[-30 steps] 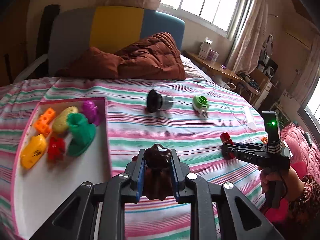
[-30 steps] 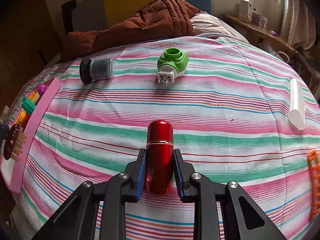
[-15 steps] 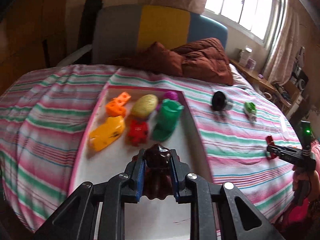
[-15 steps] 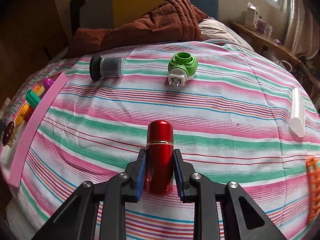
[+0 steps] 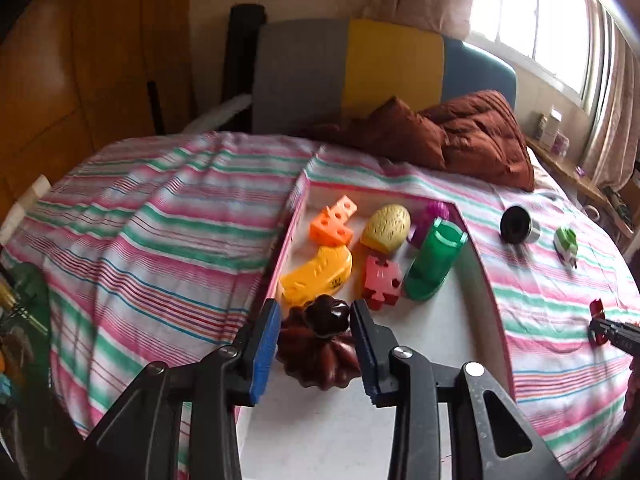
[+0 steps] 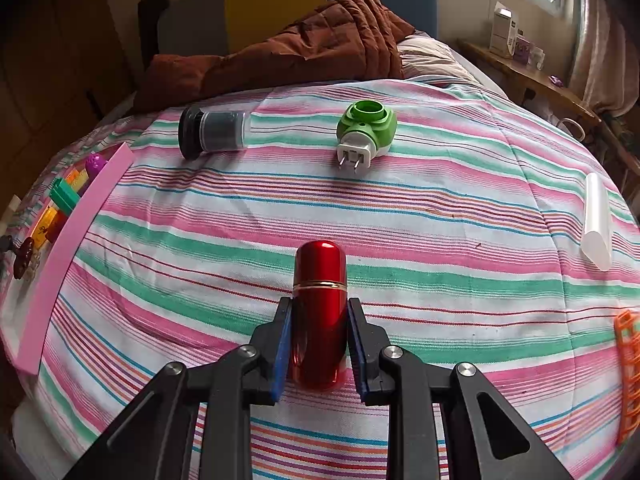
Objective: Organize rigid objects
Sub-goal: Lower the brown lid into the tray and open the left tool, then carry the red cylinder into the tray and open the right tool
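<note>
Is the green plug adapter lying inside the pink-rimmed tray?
No, the green plug adapter lies on the striped bedsheet, well apart from the tray.

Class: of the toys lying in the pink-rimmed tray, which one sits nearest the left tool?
The dark brown toy, right between the left tool's opening jaws. The yellow banana and red puzzle piece lie just beyond it.

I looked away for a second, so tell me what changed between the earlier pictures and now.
The left gripper carried the dark brown toy from over the striped bedspread across to the pink-rimmed tray. Its jaws, clamped on the toy before, are now opening, and the toy sits between them on the tray floor. The right gripper stayed put, shut on the red tube.
</note>
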`<state>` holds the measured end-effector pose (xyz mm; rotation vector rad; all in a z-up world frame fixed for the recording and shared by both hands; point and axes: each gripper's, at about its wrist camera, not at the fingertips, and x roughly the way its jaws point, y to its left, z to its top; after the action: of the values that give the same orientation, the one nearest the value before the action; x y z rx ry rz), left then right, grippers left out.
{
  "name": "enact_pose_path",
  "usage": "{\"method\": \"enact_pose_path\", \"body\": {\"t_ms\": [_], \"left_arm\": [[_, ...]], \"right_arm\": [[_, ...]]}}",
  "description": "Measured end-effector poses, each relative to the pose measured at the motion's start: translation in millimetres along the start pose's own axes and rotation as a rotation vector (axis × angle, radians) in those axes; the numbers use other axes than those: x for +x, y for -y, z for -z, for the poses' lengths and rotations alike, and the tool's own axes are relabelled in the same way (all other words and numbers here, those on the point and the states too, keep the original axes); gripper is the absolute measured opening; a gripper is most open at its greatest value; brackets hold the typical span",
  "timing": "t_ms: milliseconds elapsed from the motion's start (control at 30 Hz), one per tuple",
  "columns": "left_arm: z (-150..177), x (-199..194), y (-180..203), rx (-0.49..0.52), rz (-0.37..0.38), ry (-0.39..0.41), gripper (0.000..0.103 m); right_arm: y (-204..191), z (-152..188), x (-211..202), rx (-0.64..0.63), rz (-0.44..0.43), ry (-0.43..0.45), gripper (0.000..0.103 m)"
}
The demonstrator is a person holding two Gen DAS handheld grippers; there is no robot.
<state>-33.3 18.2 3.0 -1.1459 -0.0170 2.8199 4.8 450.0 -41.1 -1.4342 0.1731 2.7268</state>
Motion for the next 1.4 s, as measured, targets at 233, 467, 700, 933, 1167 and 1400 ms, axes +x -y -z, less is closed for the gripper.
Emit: {"method": "enact_pose_path", "body": {"t_ms": [233, 467, 700, 933, 1167, 1400], "left_arm": [[3.8, -18.6, 18.1, -0.003, 0.093, 0.019, 0.037], [9.0, -13.6, 45.6, 0.043, 0.116, -0.074, 0.037], [17.4, -14.6, 57.3, 0.077, 0.112, -0.090, 0.037], [19.0, -13.1, 59.3, 0.088, 0.135, -0.106, 0.037], [23.9, -15.5, 57.1, 0.102, 0.171, -0.114, 0.037], [30.1, -20.6, 44.6, 0.087, 0.199, -0.123, 0.037]], "right_arm": [[-5.0, 0.3, -1.3, -0.013, -0.003, 0.005, 0.026], [-12.3, 2.1, 0.3, -0.032, -0.007, 0.000, 0.026], [-19.4, 0.8, -7.1, -0.049, -0.019, 0.020, 0.026], [-41.3, 1.4, -14.6, -0.056, -0.060, 0.013, 0.026], [-86.4, 6.0, -21.7, -0.089, -0.144, -0.003, 0.026], [-140.3, 3.9, -29.5, -0.114, -0.235, 0.007, 0.026]]}}
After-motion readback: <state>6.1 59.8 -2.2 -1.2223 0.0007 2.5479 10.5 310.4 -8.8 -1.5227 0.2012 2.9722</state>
